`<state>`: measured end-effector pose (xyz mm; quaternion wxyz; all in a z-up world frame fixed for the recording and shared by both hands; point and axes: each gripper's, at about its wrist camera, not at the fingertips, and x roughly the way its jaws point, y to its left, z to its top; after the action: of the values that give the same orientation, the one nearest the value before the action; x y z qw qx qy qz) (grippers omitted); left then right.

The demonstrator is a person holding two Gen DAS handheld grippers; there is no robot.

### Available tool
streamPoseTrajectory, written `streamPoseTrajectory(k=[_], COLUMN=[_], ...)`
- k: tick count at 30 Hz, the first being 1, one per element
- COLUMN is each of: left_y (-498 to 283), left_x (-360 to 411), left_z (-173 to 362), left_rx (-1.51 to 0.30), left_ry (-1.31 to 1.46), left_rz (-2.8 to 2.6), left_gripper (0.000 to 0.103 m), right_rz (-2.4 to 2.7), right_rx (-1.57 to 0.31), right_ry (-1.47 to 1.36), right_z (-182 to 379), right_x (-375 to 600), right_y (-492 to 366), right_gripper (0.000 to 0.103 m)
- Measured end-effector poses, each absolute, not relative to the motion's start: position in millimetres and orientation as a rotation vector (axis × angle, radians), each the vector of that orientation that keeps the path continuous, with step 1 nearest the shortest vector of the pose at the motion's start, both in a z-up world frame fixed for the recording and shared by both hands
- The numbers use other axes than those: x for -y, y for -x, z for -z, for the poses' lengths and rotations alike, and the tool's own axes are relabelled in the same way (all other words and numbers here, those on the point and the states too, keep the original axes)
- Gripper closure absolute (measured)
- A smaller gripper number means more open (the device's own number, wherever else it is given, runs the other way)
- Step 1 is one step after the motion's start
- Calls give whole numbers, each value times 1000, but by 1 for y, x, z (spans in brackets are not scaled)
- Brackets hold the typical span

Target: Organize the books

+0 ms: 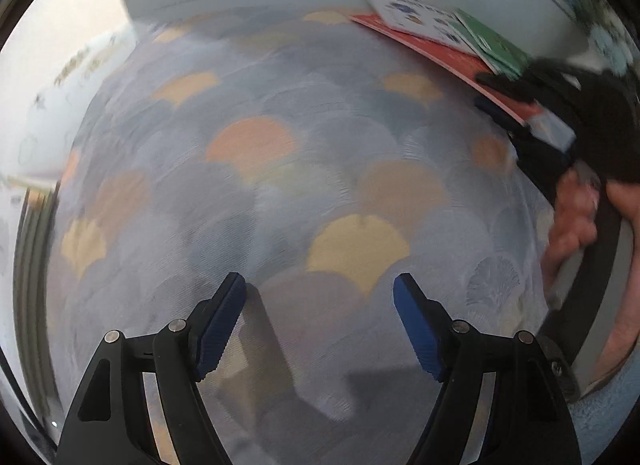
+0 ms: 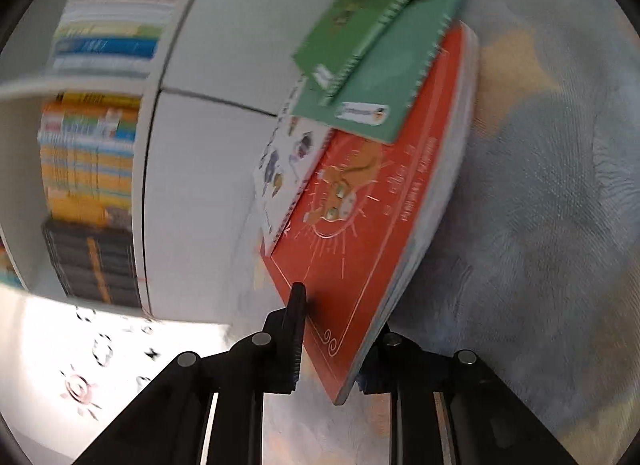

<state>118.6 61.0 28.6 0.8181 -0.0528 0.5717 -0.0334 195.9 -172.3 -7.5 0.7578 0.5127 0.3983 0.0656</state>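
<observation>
A red book [image 2: 368,225] with a drawn animal face carries two green spiral notebooks [image 2: 384,65] and a white spiral notebook [image 2: 288,157]. My right gripper [image 2: 340,317] is shut on the red book's near corner, one finger on the cover and the other hidden under it. The left wrist view shows the same stack at the top right: red book [image 1: 432,49], white notebook [image 1: 412,13], green notebook [image 1: 492,41], with the black right gripper [image 1: 490,93] at its edge. My left gripper [image 1: 320,285] points down at the rug, open, with nothing between its blue pads.
A rug [image 1: 280,125] patterned in grey, orange and yellow scallops covers the floor. A white cabinet [image 2: 200,185] stands behind the stack, beside shelves [image 2: 88,165] packed with books. A person's hand [image 1: 572,217] holds the right gripper's handle.
</observation>
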Motion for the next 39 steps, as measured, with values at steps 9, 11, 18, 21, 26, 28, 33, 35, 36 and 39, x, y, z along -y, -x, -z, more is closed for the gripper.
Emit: streamPoseTrajectory(k=[9, 11, 18, 21, 26, 28, 33, 35, 36, 39], left_y=[-83, -73, -30, -16, 4, 10, 25, 23, 21, 15], left_x=[-126, -140, -190, -206, -235, -234, -224, -217, -212, -191], left_z=[-39, -42, -41, -41, -34, -35, -43, -41, -39, -38], left_rx=[-1236, -1243, -1265, -1264, -1293, -1282, -1221, -1231, -1238, -1228], left_ry=[118, 99, 62, 104, 223, 221, 210, 255, 278, 311], left_rz=[119, 138, 190, 199, 184, 213, 219, 212, 211, 197], left_gripper=[28, 28, 28, 28, 28, 28, 28, 28, 28, 28], right_rz=[-66, -38, -5, 40, -16, -71, -203, -169, -161, -85], right_rx=[-851, -848, -865, -897, -993, -1139, -1367, -1341, -1311, -1205], right_ry=[-950, -916, -863, -859, -797, -731, -475, -378, -357, -263], right_z=[-18, -24, -37, -40, -49, -40, -18, -32, -39, -62], right_x=[121, 106, 65, 46, 7, -12, -38, -26, -18, 13], right_y=[-132, -114, -60, -31, 0, 5, 41, 48, 48, 38], right_gripper=[86, 86, 86, 86, 78, 72, 55, 55, 55, 53])
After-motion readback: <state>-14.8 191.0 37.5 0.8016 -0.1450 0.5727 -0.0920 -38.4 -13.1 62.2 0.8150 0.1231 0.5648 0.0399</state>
